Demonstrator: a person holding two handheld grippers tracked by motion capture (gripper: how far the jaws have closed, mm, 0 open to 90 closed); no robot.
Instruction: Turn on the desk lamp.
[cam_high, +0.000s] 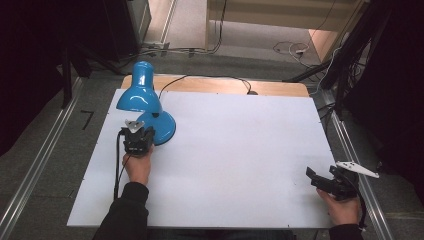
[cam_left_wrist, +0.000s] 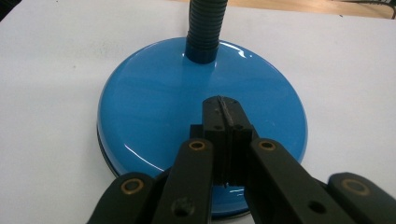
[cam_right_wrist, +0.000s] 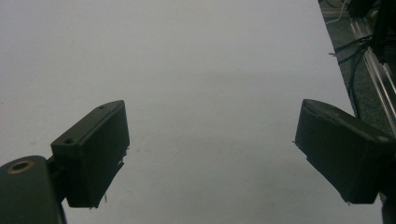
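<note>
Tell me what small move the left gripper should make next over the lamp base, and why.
Probably press the left gripper straight down a little. Its jaws are closed together with nothing between them, tip over the lamp base, near the front edge. That looks like a push on something on the base, though I cannot see a switch. The right gripper is open over the bare table.

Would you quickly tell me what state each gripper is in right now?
Left gripper: shut, jaws pressed together over the blue lamp base, holding nothing.
Right gripper: open, jaws wide apart over the white table, holding nothing.
</note>
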